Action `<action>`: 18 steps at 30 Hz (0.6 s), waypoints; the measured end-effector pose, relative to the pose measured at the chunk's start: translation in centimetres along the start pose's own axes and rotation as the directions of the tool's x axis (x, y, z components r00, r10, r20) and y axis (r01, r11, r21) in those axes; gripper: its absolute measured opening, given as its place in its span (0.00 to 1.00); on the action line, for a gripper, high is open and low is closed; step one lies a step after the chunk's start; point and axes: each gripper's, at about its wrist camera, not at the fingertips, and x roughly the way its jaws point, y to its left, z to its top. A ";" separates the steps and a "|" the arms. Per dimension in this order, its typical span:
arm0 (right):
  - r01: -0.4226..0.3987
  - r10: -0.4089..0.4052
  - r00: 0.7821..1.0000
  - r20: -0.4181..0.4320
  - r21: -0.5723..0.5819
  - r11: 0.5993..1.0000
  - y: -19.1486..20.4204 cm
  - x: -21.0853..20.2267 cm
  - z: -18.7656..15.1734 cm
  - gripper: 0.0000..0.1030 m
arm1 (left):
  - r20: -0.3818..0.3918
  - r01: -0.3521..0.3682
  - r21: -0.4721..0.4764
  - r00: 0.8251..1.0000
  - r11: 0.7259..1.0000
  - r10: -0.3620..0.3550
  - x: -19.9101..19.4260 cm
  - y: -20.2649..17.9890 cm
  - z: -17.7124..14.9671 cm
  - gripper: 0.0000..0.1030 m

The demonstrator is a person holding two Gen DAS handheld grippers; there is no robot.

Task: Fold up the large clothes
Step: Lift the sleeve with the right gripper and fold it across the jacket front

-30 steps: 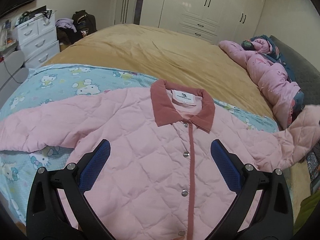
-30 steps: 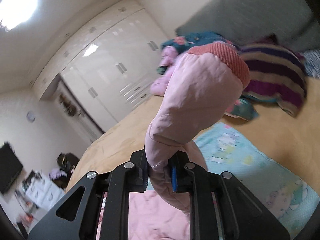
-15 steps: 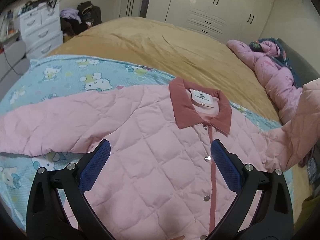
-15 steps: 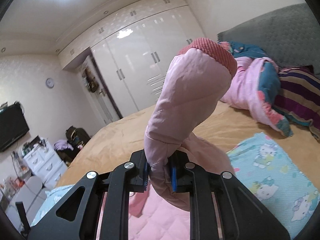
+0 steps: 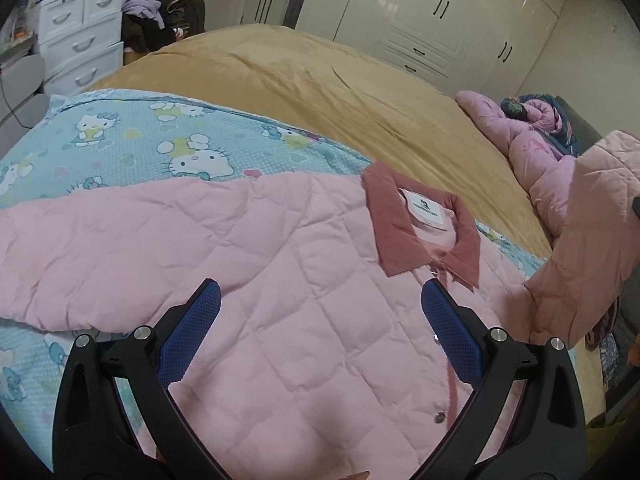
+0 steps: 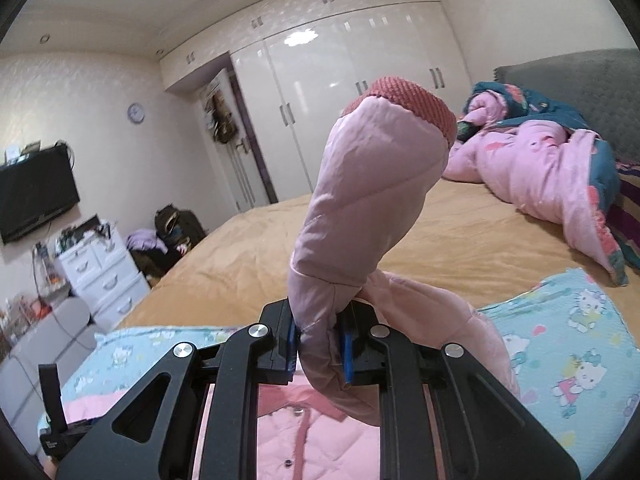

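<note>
1. The pink quilted jacket with a dusty-red corduroy collar lies front-up, snapped closed, on a light-blue cartoon-cat blanket spread over the mustard-covered bed.
2. The right gripper is clamped on the jacket's sleeve, cuff raised.
3. The left gripper hovers over the jacket's chest, jaws wide apart, holding nothing.

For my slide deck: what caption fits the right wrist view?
Right gripper shut on the pink jacket's sleeve, lifted above the bed.
</note>
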 end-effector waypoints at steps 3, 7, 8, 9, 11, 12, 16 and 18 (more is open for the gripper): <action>-0.016 0.016 0.999 -0.030 -0.018 1.000 1.7 1.4 -1.2 0.15 | 0.038 0.001 -0.010 0.999 1.000 -0.001 0.3 1.5 -0.2 0.91; -0.035 0.032 0.997 -0.066 -0.044 0.998 3.9 3.0 -3.3 0.15 | 0.008 0.008 -0.054 1.000 0.999 -0.008 1.1 3.7 0.2 0.91; -0.037 0.033 0.997 -0.075 -0.053 0.998 4.4 3.3 -3.8 0.15 | -0.001 0.023 -0.082 1.000 0.996 -0.024 1.3 4.5 0.4 0.91; -0.039 0.034 0.996 -0.085 -0.061 0.997 5.1 3.7 -4.4 0.15 | -0.006 0.041 -0.101 0.999 0.994 -0.042 1.3 5.1 0.4 0.91; -0.044 0.036 0.993 -0.110 -0.069 0.997 6.0 4.7 -5.6 0.15 | -0.019 0.083 -0.142 0.996 0.986 -0.087 1.6 6.2 0.5 0.91; -0.045 0.036 0.992 -0.118 -0.071 0.996 6.2 5.0 -5.9 0.15 | -0.027 0.106 -0.163 0.993 0.981 -0.111 1.7 6.6 0.5 0.91; -0.048 0.035 0.987 -0.159 -0.078 0.996 7.5 6.5 -8.4 0.15 | -0.021 0.214 -0.214 0.975 0.953 -0.223 2.0 7.6 0.6 0.91; -0.049 0.033 0.983 -0.181 -0.080 0.996 8.1 7.2 -9.6 0.15 | -0.018 0.249 -0.229 0.966 0.941 -0.260 2.0 7.8 0.7 0.91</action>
